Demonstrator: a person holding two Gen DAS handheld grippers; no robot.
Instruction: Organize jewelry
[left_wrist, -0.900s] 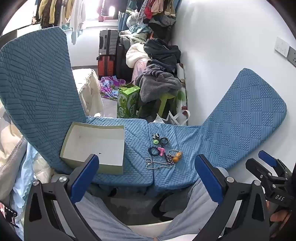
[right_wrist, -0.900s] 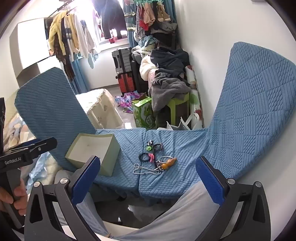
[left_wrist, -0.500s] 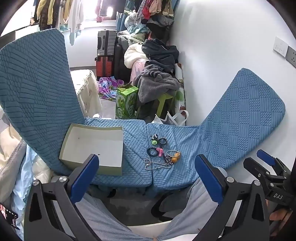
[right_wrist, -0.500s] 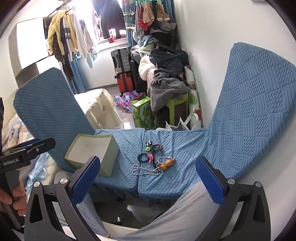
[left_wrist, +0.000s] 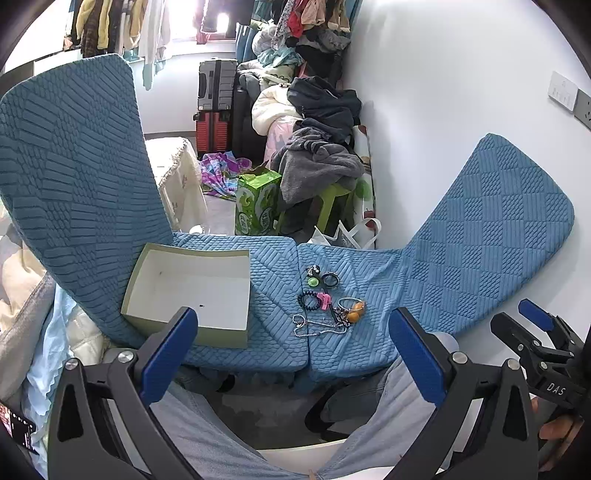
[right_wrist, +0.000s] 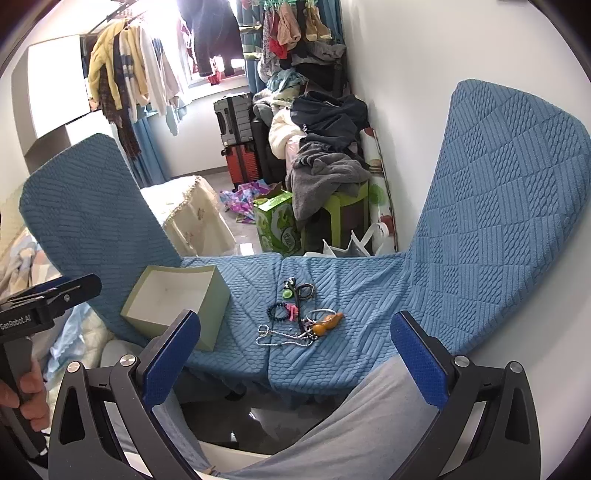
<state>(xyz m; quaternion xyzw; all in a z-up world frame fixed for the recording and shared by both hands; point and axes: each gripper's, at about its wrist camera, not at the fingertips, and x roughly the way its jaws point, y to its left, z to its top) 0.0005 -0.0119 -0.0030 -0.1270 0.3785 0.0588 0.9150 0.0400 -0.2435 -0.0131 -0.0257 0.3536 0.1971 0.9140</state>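
Jewelry lot right of open box (left_wrist: 192, 291): limp bead chain (left_wrist: 317, 326), likely light, slippery, pinch mid-strand; left gripper (left_wrist: 291, 354) and right gripper (right_wrist: 295, 358) spread wide, empty.

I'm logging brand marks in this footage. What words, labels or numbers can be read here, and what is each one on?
"DAS" - white letters on the right gripper, seen in the left wrist view.
"GenRobot.AI" - white letters on the left gripper, seen in the right wrist view.
Print on the green carton - too blurred to read.
Nothing readable on the box or the jewelry.
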